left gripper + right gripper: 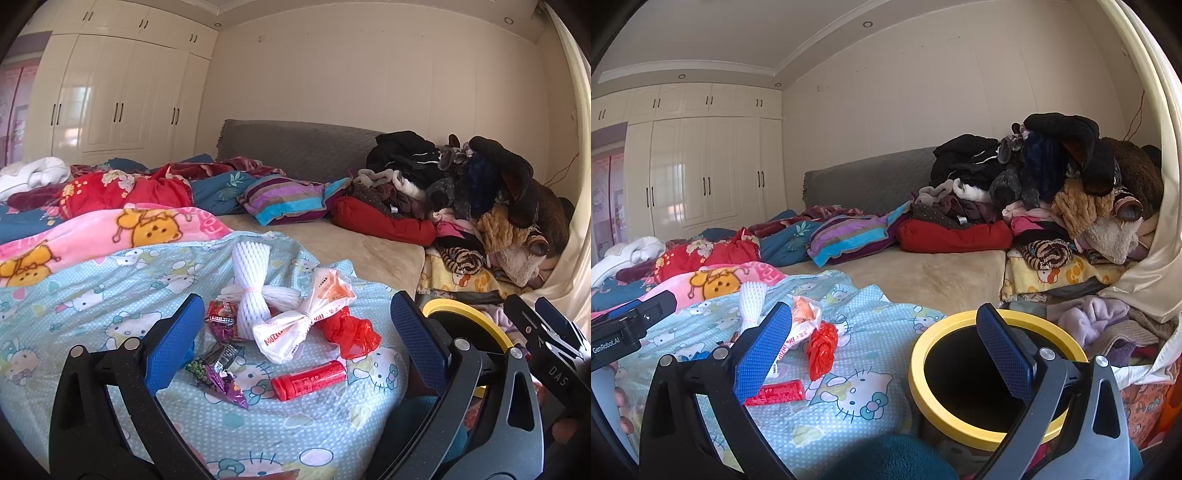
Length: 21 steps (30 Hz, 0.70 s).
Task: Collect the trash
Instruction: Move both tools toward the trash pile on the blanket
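Trash heaped mid-frame on Hello Kitty blanket atop bed: white foam netting tied w/ pink band, knotted white plastic bag touching it, crumpled red bag just right of that. Nearer lens — red tube on its side, purple snack wrapper, red candy wrapper beside netting. Left gripper w/ blue-padded fingers spread wide, holding nothing, framing the heap w/o touching. Right gripper likewise wide apart & empty, right finger in front of mouth of yellow-rimmed bin, left finger over blanket near tube. Bin upright just right of blanket edge, interior dark. Background: striped pillow, red cushion, clothes pile vs. far wall, cream wardrobe at left.
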Each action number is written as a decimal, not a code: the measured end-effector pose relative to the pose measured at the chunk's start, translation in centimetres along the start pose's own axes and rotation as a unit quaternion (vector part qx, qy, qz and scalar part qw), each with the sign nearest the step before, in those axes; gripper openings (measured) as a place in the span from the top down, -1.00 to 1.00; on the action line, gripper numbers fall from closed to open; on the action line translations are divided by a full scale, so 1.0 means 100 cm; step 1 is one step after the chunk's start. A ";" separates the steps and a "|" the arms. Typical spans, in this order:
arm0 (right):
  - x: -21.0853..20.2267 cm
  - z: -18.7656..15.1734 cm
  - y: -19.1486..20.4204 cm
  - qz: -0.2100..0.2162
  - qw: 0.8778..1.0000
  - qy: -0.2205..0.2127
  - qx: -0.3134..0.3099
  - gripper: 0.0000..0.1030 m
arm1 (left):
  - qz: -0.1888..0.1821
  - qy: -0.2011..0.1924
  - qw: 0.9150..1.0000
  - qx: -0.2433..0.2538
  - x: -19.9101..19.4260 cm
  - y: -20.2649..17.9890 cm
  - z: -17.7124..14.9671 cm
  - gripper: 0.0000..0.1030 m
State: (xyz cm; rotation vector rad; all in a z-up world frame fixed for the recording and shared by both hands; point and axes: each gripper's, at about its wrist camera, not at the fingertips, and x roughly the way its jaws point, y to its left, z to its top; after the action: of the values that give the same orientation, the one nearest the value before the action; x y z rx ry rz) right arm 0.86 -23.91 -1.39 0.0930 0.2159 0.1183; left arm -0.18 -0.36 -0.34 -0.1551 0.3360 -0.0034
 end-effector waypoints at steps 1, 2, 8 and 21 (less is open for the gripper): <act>-0.001 0.000 0.000 0.001 1.000 0.000 0.000 -0.88 | 0.000 0.000 1.000 0.000 0.000 0.000 0.000 -0.79; 0.000 0.000 0.000 0.001 1.000 0.001 0.000 -0.88 | 0.000 0.000 1.000 0.001 0.000 0.000 0.000 -0.79; 0.001 -0.002 -0.001 -0.001 1.000 0.004 0.001 -0.88 | 0.000 -0.001 1.000 0.000 0.000 -0.001 0.000 -0.79; 0.001 -0.006 -0.001 0.000 1.000 0.005 0.000 -0.88 | 0.001 -0.002 1.000 0.000 -0.001 -0.001 -0.001 -0.79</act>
State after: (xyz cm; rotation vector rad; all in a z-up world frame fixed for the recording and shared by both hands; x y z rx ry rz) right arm 0.88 -23.95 -1.98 0.0932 0.2262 0.1179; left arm -0.27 -0.50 -0.43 -0.1539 0.3327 -0.0012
